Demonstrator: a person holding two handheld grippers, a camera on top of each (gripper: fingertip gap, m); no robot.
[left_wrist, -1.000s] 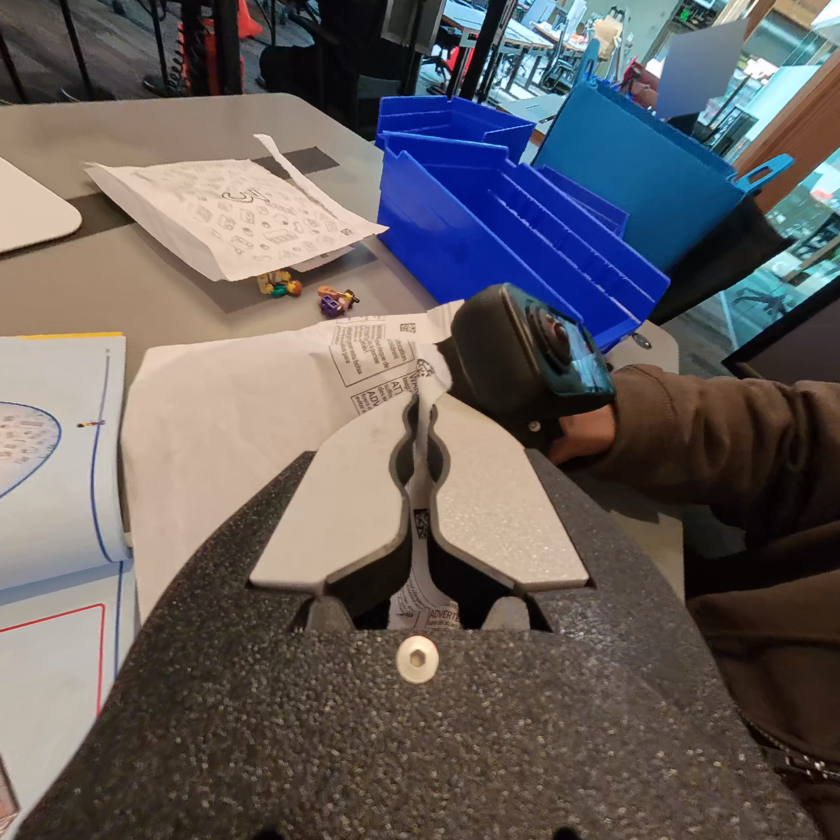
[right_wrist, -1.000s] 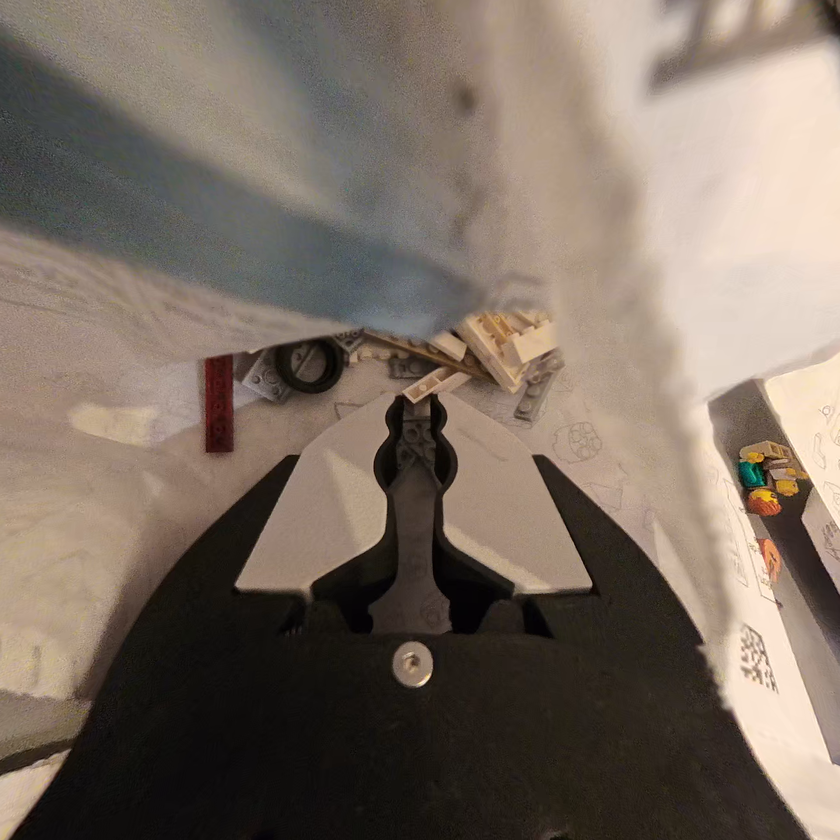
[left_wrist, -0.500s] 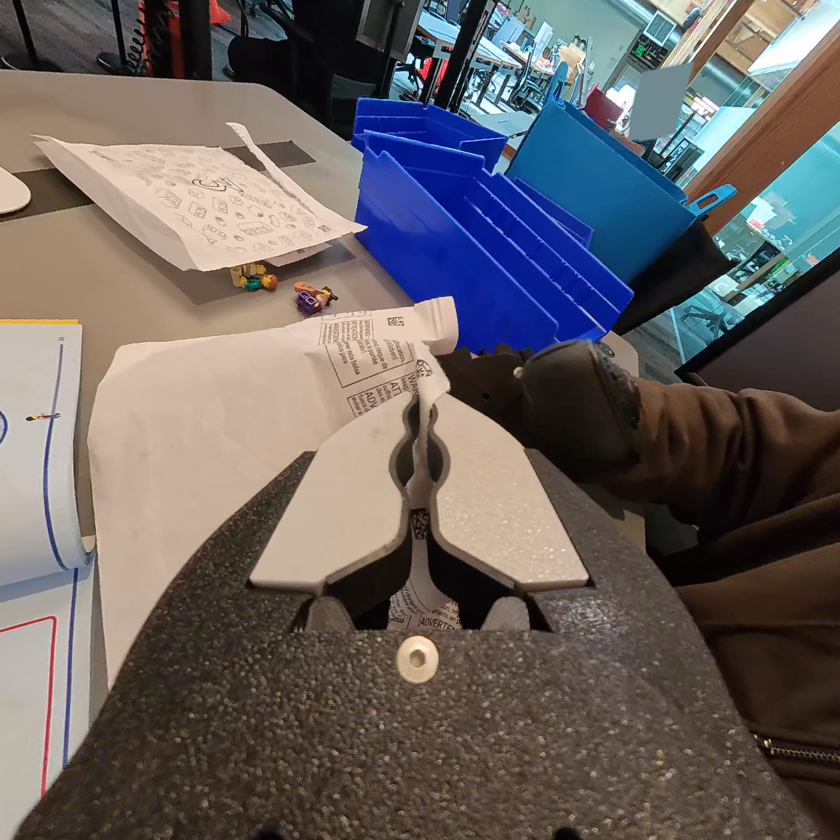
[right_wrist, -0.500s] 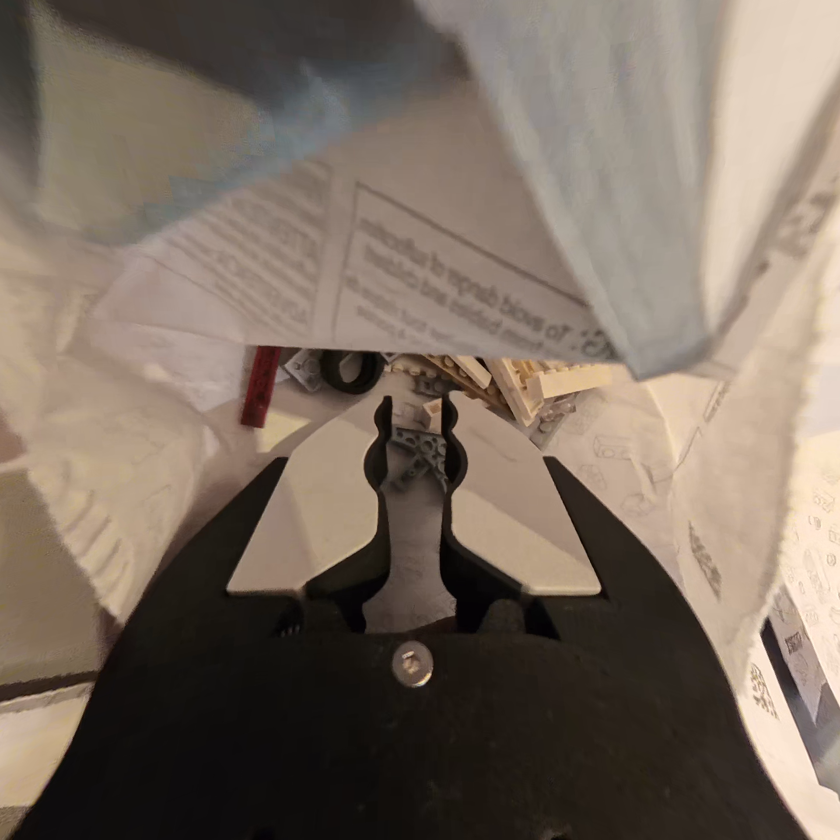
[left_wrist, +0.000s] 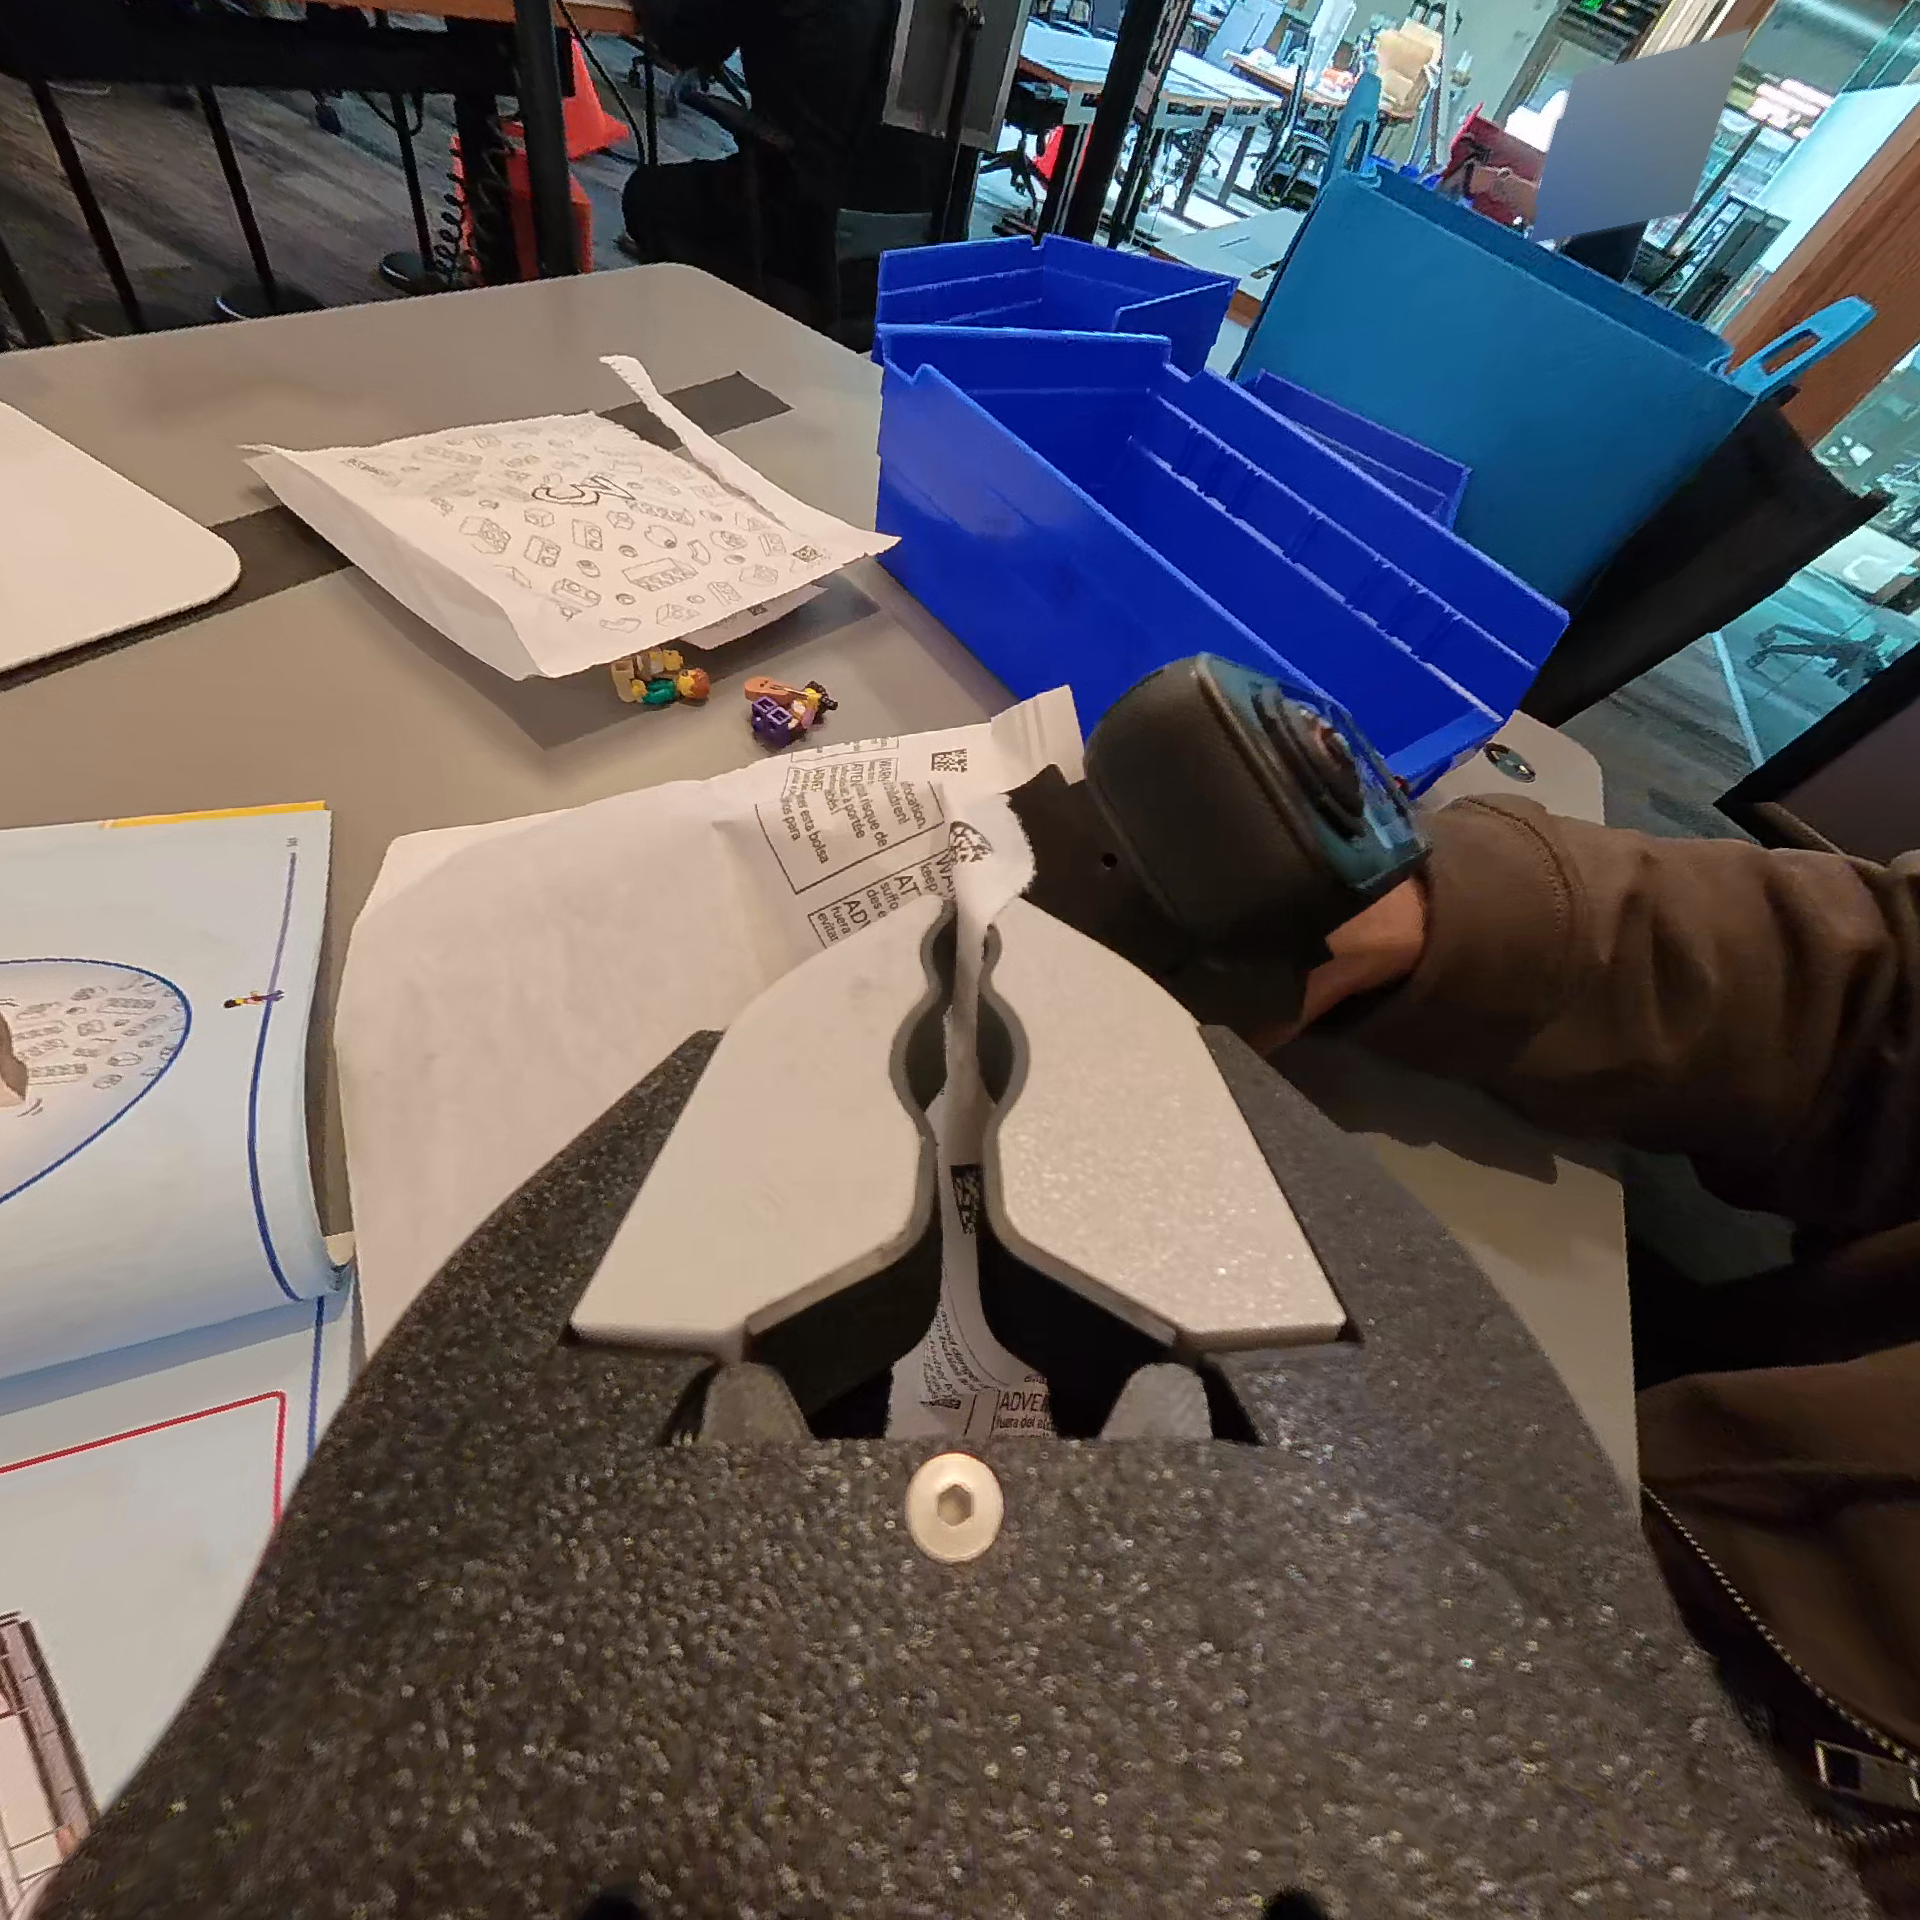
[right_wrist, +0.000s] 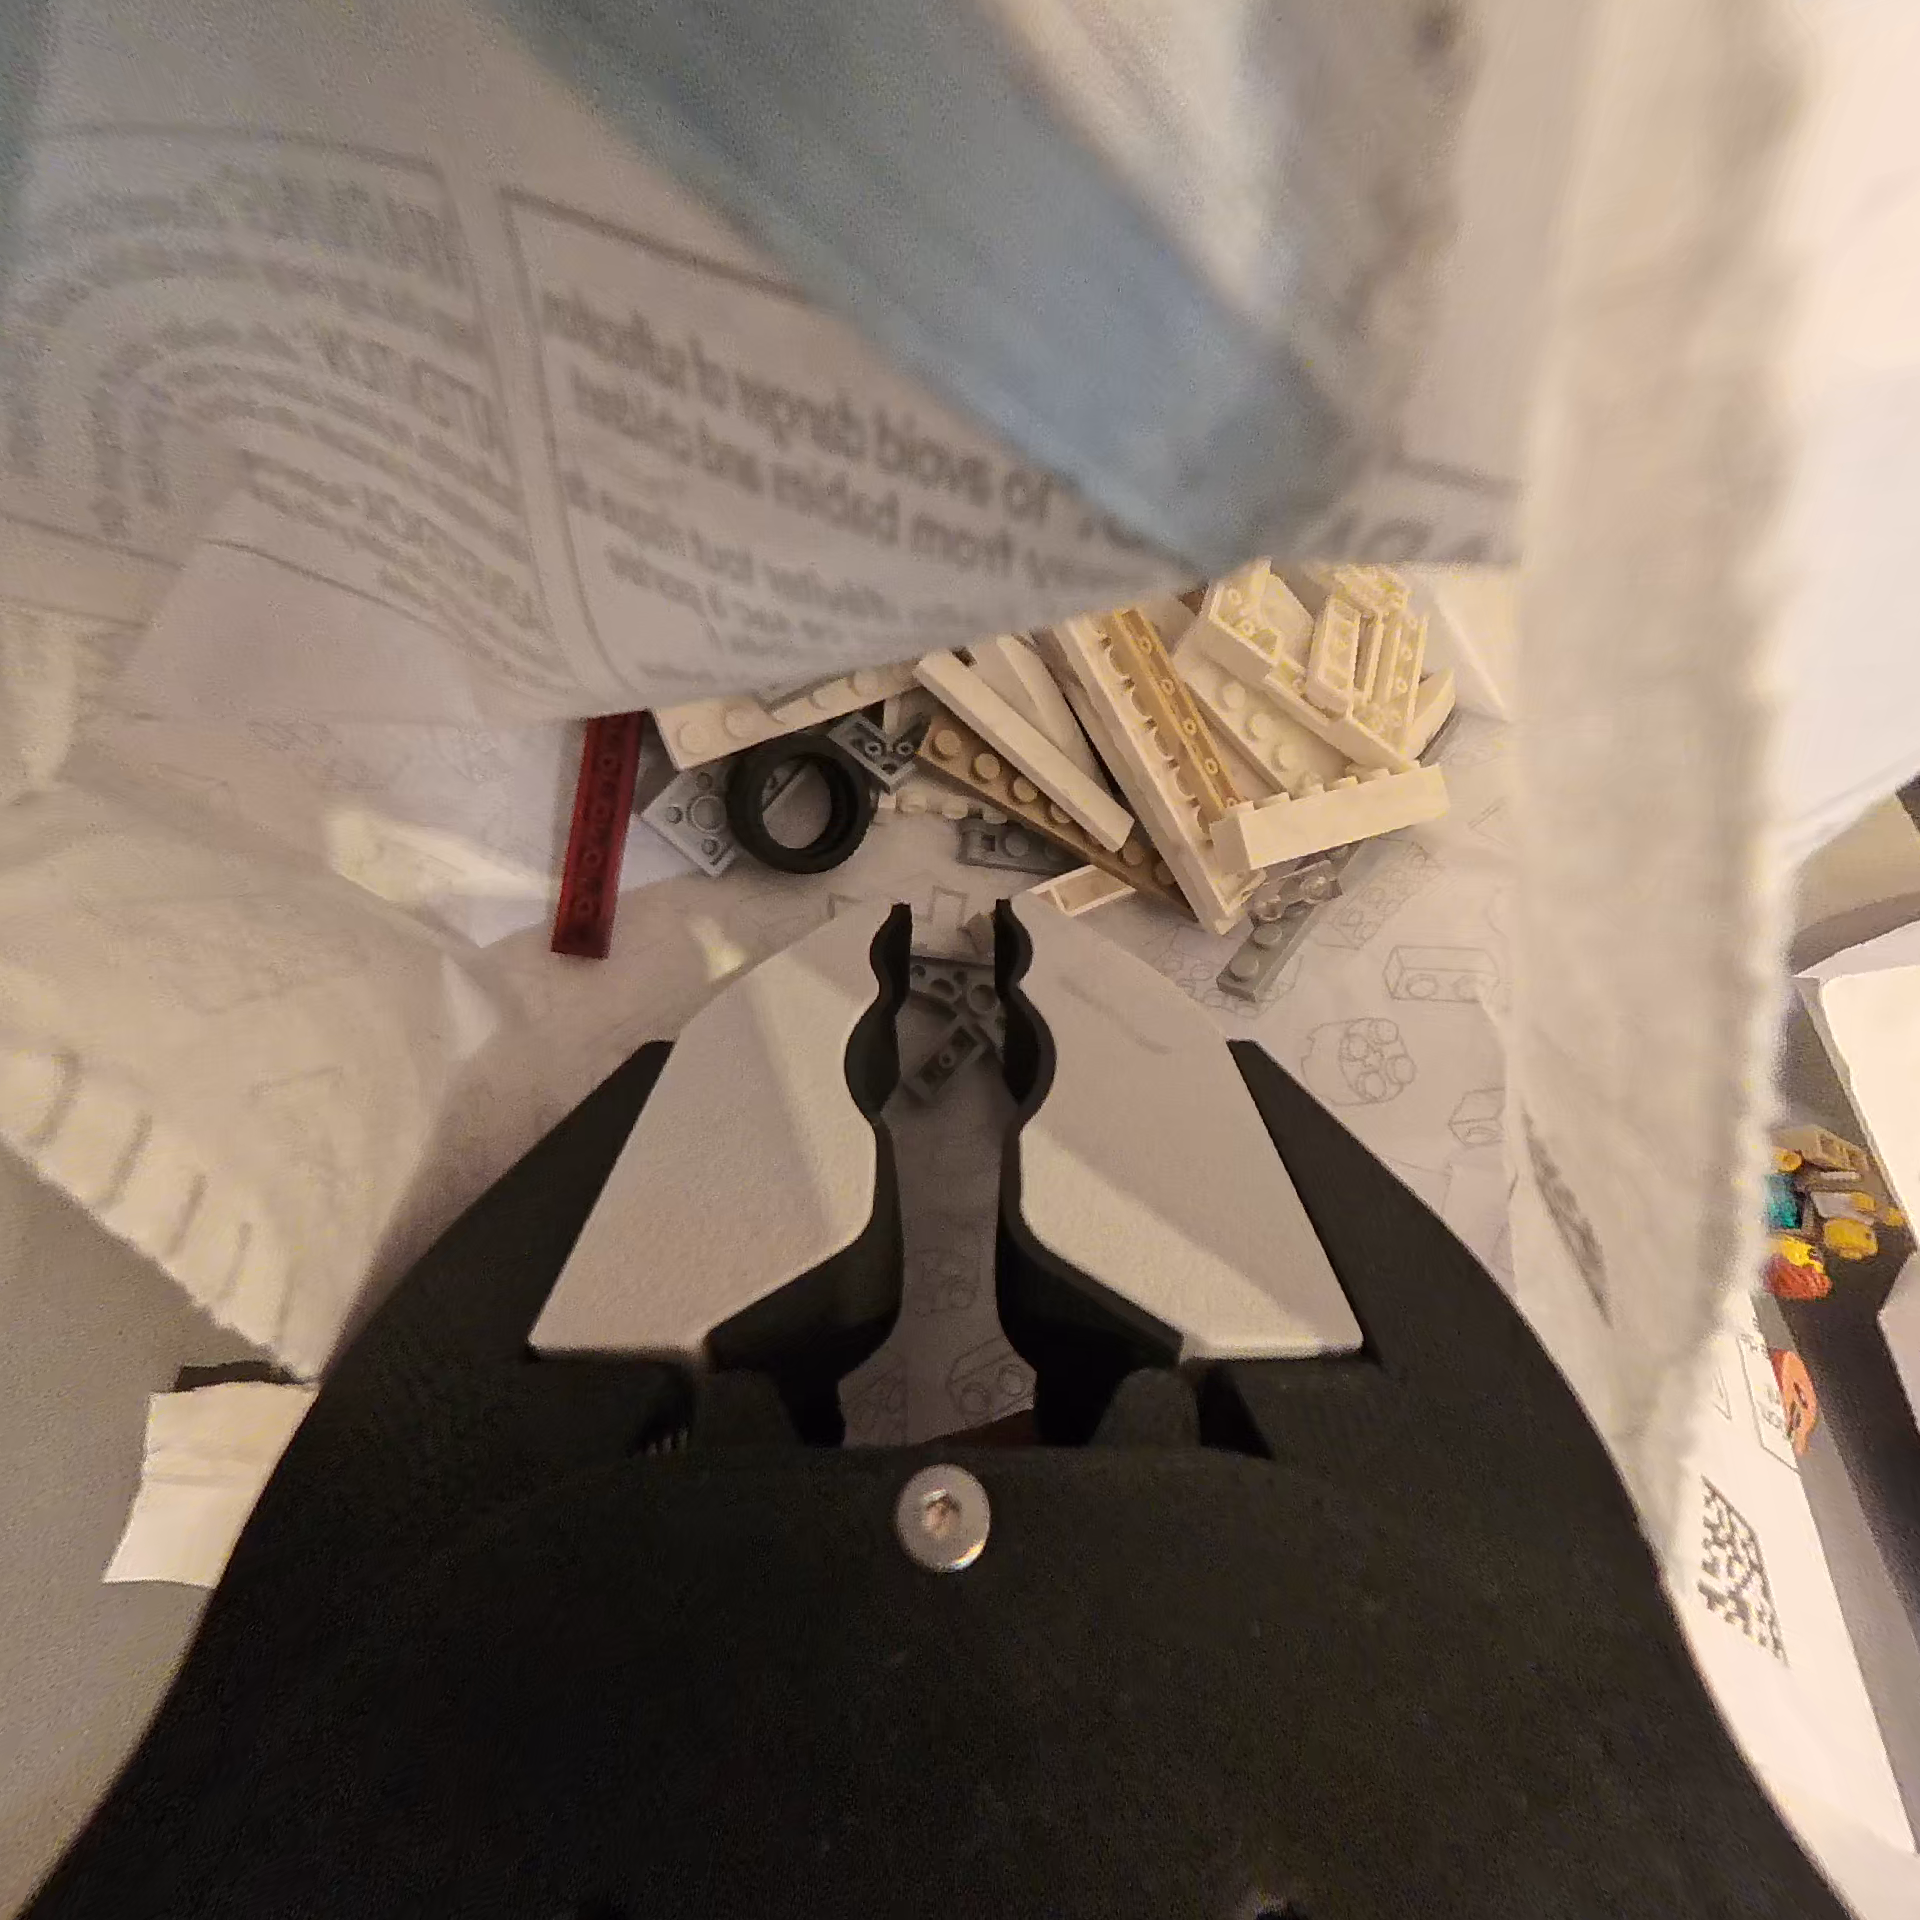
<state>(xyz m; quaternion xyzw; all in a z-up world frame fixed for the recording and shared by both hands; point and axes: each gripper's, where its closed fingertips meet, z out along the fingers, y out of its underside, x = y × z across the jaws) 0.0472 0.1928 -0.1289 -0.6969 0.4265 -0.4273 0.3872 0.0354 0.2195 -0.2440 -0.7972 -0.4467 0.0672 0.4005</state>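
Left gripper (left_wrist: 971, 920): jaws clamped on the torn mouth edge of the white paper bag (left_wrist: 582, 966), lifting it open.

Right gripper (right_wrist: 951, 914): reached inside the bag, fingers (right_wrist: 1091, 997) parted by a narrow gap; a grey angled plate (right_wrist: 951, 1023) lies between them, and contact cannot be told.

Just past the plate: black rubber tyre (right_wrist: 795, 816), dark red plate (right_wrist: 594, 836) and a heap of white and tan bricks (right_wrist: 1247, 727).

Judgement: keep the bag edge taut and square both pads on the plate's edges.
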